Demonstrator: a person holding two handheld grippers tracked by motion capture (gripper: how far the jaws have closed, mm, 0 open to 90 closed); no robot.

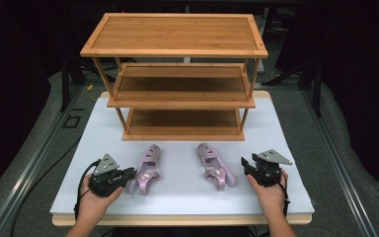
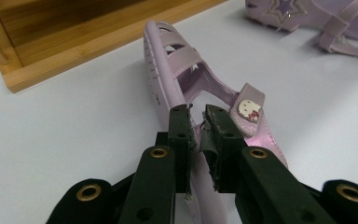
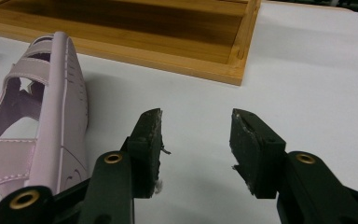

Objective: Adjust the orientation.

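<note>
Left gripper view: I am seeing the left gripper with its jaws drawn close, pinching the thin heel wall of the left sandal. A sliver of lilac edge is sitting between the pads. The sandal's long axis is running straight away from the jaws, heel at the tips and toe pointing toward the bamboo shoe rack. A strap with a small cat-face badge is lying just right of the jaws.

In the right gripper view, the right gripper is standing with jaws spread and nothing but bare bench between them. The right sandal is lying to the left of those jaws, apart from them, with its sole edge turned up toward the camera and its long axis also heading for the rack.

In the high view, the left gripper is meeting its sandal at the heel, and the right gripper is sitting just beside the heel of the other sandal. Each hand is nearer its own shoe. My judgement: the right jaws are needing a sideways shift onto the heel before closing.

Hard to make out: how deep the left pads are biting, since the jaws are covering the heel. The right sandal's strap end is cut off at the frame edge. The rack's lowest shelf is in shadow.
</note>
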